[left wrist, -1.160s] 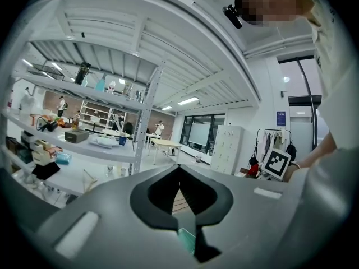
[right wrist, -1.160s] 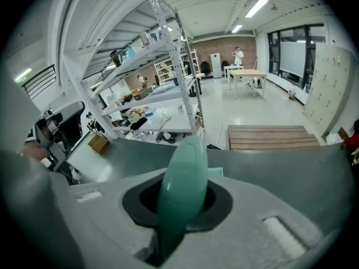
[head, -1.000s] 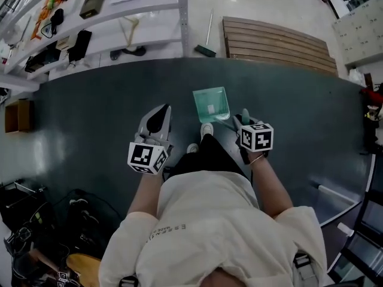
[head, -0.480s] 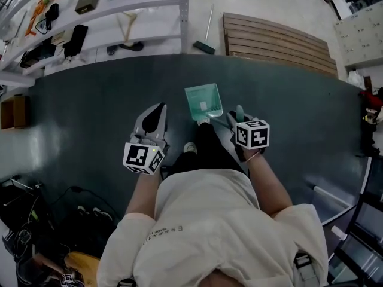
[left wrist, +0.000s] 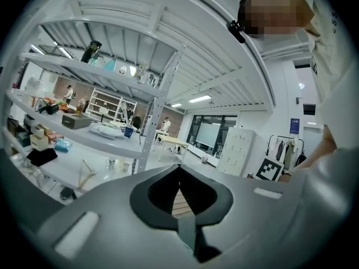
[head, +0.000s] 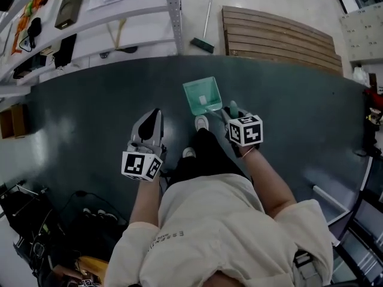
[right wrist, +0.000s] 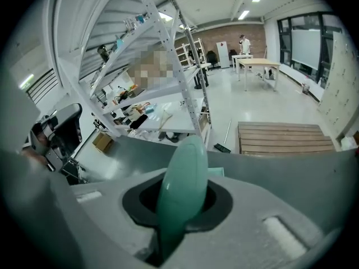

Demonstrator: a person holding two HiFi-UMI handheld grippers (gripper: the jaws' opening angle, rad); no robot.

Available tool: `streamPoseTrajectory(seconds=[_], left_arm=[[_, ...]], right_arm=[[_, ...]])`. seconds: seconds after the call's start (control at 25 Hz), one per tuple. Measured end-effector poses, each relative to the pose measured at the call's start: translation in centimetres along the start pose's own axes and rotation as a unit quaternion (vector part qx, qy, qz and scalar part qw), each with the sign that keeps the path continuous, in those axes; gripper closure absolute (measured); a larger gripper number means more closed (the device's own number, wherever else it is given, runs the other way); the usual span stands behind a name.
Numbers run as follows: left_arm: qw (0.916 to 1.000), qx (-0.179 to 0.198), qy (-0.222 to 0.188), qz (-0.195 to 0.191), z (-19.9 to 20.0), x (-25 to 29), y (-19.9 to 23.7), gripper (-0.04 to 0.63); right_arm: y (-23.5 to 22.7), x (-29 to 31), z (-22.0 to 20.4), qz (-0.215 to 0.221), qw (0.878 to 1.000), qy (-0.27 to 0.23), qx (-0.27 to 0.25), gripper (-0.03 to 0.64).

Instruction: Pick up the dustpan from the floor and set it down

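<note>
The teal dustpan (head: 202, 95) hangs by its handle over the dark floor mat (head: 90, 100), just ahead of the person's shoe (head: 202, 123). My right gripper (head: 231, 110) points steeply down and is shut on the dustpan's handle. In the right gripper view the teal handle (right wrist: 182, 189) fills the gap between the jaws of the right gripper (right wrist: 179, 206), and a corner of the pan (right wrist: 216, 172) shows behind it. My left gripper (head: 154, 115) is held out level to the left of the dustpan, shut and empty. In its own view the left gripper (left wrist: 179, 170) has its jaws together.
White shelving racks (head: 90, 17) loaded with small items stand beyond the mat. A broom (head: 203, 37) and a wooden pallet (head: 281, 37) lie on the pale floor past them. A cardboard box (head: 12, 121) and cables (head: 60, 220) sit at the left.
Both grippers have moved forward across the mat toward the shelves. The dustpan went along in the right gripper, shifting up and left in the head view. The person has stepped forward.
</note>
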State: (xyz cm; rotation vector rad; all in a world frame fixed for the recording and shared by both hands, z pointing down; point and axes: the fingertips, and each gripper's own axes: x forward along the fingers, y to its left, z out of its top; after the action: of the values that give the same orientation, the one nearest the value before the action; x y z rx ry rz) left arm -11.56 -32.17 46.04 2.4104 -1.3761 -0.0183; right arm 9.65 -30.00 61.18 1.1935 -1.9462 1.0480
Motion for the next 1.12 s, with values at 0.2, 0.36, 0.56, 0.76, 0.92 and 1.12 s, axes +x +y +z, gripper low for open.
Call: streamPoseTrajectory(seconds=[0.2, 0.36, 0.56, 0.76, 0.92, 1.12], left_arm=[[0.9997, -0.010, 0.007, 0.019, -0.3, 5.3, 2.1, 0.578], [0.9994, -0.023, 0.024, 0.010, -1.3, 9.3, 3.0, 0.578], [0.9991, -0.018, 0.037, 0.007, -2.3, 13.1, 4.8, 0.578], [0.9977, -0.029, 0.048, 0.037, -4.8, 14.7, 7.4, 0.578], [0.9967, -0.038, 0.060, 0.040, -6.6, 15.3, 8.3, 0.578], [0.9963, -0.037, 0.065, 0.042, -7.9, 15.3, 8.7, 0.578]], right_arm=[[-2.8, 4.1, 3.8, -0.005, 1.000, 0.008, -0.002, 0.584], [-4.8, 7.6, 6.0, -0.009, 1.000, 0.016, -0.022, 0.584], [-7.2, 12.6, 7.4, -0.018, 0.999, 0.022, -0.016, 0.584], [-9.7, 17.1, 7.4, -0.026, 0.999, 0.027, 0.012, 0.584], [-10.6, 19.3, 7.2, -0.028, 0.999, 0.028, 0.030, 0.584], [-9.8, 19.8, 7.5, -0.022, 1.000, -0.005, 0.004, 0.561]])
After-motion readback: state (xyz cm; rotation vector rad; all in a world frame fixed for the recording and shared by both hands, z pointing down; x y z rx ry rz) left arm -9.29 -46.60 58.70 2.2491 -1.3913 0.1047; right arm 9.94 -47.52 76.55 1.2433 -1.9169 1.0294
